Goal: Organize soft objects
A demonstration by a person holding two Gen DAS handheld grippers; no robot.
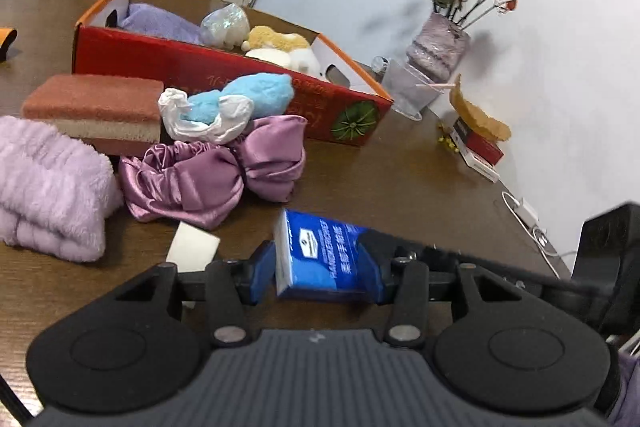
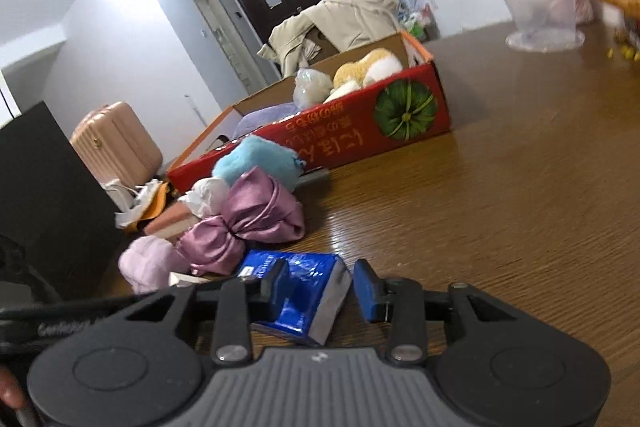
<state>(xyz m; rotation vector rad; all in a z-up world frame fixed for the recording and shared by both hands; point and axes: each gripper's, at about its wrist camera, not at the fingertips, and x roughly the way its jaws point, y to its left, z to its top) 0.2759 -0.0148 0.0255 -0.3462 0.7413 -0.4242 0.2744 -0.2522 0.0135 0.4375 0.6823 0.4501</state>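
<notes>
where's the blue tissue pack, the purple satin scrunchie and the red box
blue tissue pack (image 1: 320, 259): left wrist view, on its printed top face, between the gripper fingers.
purple satin scrunchie (image 1: 208, 175): left wrist view, on the gathered middle.
red box (image 2: 344, 143): right wrist view, on its printed long side.

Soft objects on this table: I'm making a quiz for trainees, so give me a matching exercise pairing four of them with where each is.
Things:
1. blue tissue pack
2. lilac towel
3. satin scrunchie
4. pink sponge

Places:
A. inside the red box
B. on the table, just in front of the blue plush
C. between the fingers of the left gripper
D. outside the box, along its front wall, left of the blue plush

Pairs: 1-C, 2-A, 3-B, 4-D
</notes>
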